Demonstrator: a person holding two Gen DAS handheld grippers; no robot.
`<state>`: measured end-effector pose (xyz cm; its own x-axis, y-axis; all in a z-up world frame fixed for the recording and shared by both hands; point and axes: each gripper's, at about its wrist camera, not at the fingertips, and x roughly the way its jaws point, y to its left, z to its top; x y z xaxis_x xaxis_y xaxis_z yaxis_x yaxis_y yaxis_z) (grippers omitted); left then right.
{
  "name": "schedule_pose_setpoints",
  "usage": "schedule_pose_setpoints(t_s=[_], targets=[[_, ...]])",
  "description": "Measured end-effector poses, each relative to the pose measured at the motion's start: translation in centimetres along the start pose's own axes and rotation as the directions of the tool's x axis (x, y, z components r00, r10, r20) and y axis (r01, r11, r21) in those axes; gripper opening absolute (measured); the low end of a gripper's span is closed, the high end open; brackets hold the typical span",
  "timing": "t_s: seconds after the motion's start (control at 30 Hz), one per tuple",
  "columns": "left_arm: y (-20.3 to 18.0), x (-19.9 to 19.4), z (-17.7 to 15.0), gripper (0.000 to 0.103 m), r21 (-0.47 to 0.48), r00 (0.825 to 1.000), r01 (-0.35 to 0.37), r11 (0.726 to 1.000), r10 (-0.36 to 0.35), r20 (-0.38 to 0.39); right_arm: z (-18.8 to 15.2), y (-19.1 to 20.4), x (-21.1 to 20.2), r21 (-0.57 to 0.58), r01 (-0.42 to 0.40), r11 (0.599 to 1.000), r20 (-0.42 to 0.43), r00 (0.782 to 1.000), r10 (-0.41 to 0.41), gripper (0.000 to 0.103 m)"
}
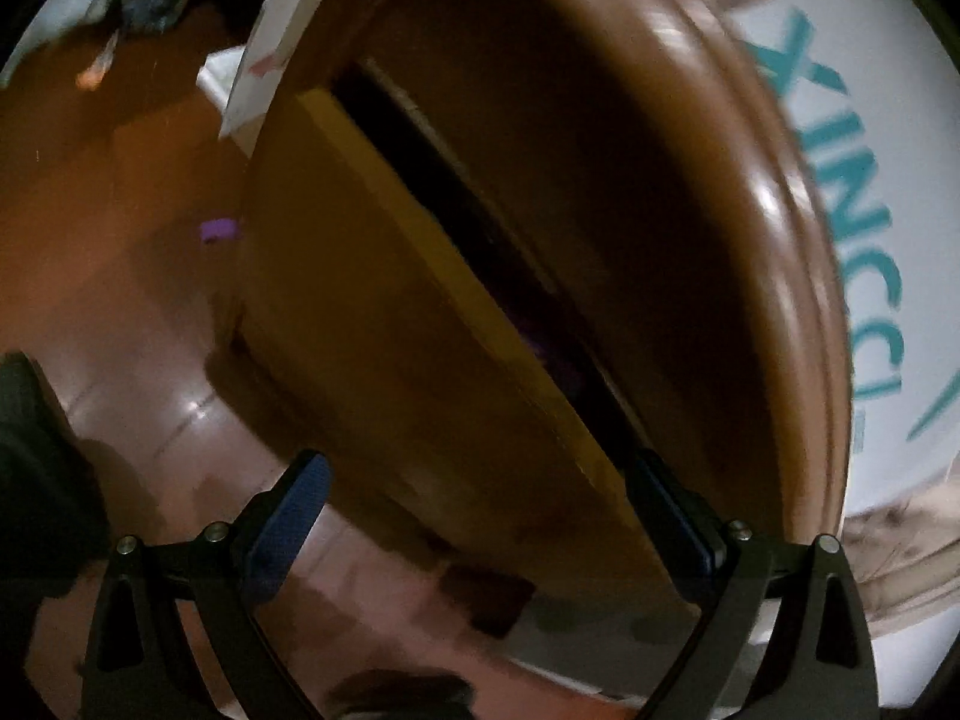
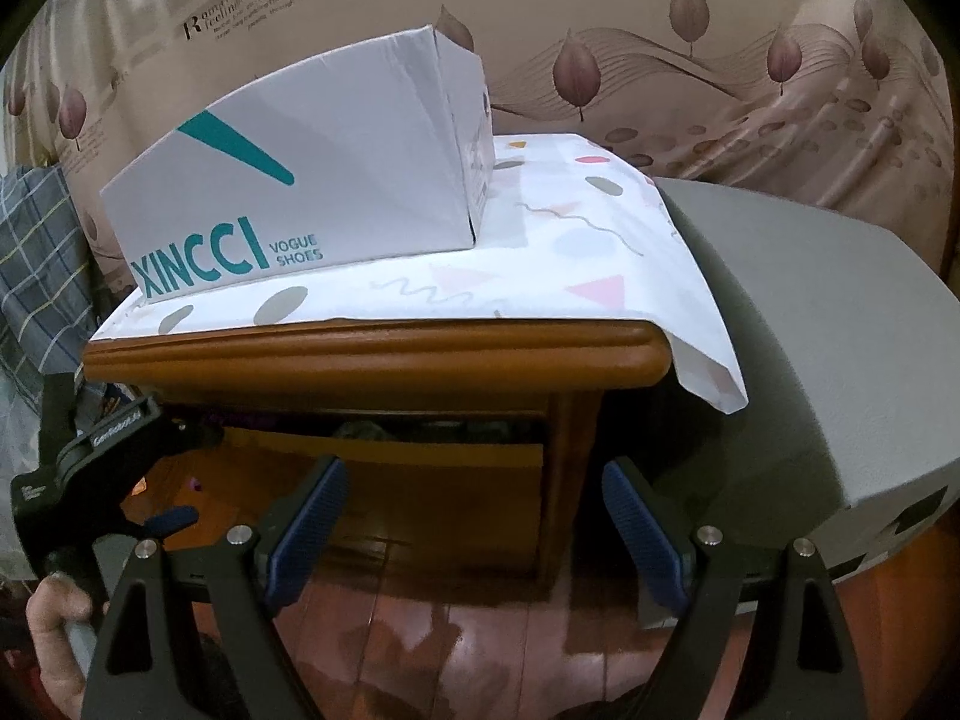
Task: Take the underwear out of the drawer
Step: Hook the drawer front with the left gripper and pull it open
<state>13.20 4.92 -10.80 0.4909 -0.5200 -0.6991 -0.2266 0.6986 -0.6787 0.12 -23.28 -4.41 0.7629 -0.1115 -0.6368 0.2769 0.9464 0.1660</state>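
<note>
Underwear (image 1: 549,354) shows purple inside our part-open drawer (image 2: 384,468), centre frame; left gripper (image 1: 474,516) and right gripper (image 2: 474,525) both spread, empty.

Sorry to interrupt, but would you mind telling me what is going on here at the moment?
A person is working at a wooden nightstand with a handheld claw in each hand, getting underwear out of its drawer. The drawer is only slightly open. The left claw is open around the drawer front's edge, one finger in the gap. The right claw hangs open in front, holding nothing. A shoe box sits on top. Something purple shows inside the gap; no garment is out yet.
</note>
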Motion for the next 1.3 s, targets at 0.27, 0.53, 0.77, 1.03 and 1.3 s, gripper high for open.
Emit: schedule_pose_setpoints(t_s=[0.27, 0.53, 0.77, 1.03, 1.3], targets=[[2.2, 1.5, 1.0, 0.103, -0.131, 0.998, 0.064, 0.989, -0.063, 0.012, -0.1, 0.5, 0.7, -0.013, -0.004, 1.000, -0.026, 1.000, 0.003, 0.089], [3.8, 1.8, -0.5, 0.103, -0.282, 0.994, 0.103, 0.954, -0.093, 0.049, -0.1, 0.6, 0.8, -0.003, -0.018, 1.000, -0.039, 0.999, 0.018, 0.089], [5.3, 2.6, -0.4, 0.103, -0.367, 0.991, 0.136, 0.920, -0.121, 0.065, 0.0, 0.8, 0.8, -0.012, -0.027, 1.000, -0.048, 0.998, 0.027, 0.089], [5.0, 3.3, -0.1, 0.103, -0.435, 0.997, 0.065, 0.898, -0.041, 0.064, 0.0, 0.7, 1.1, -0.002, -0.032, 0.999, -0.060, 0.998, 0.032, 0.089], [4.1, 2.4, 0.7, 0.103, -0.342, 0.998, -0.011, 0.940, 0.029, 0.048, 0.0, 0.5, 1.1, 0.000, -0.021, 1.000, -0.059, 0.998, 0.021, 0.089]])
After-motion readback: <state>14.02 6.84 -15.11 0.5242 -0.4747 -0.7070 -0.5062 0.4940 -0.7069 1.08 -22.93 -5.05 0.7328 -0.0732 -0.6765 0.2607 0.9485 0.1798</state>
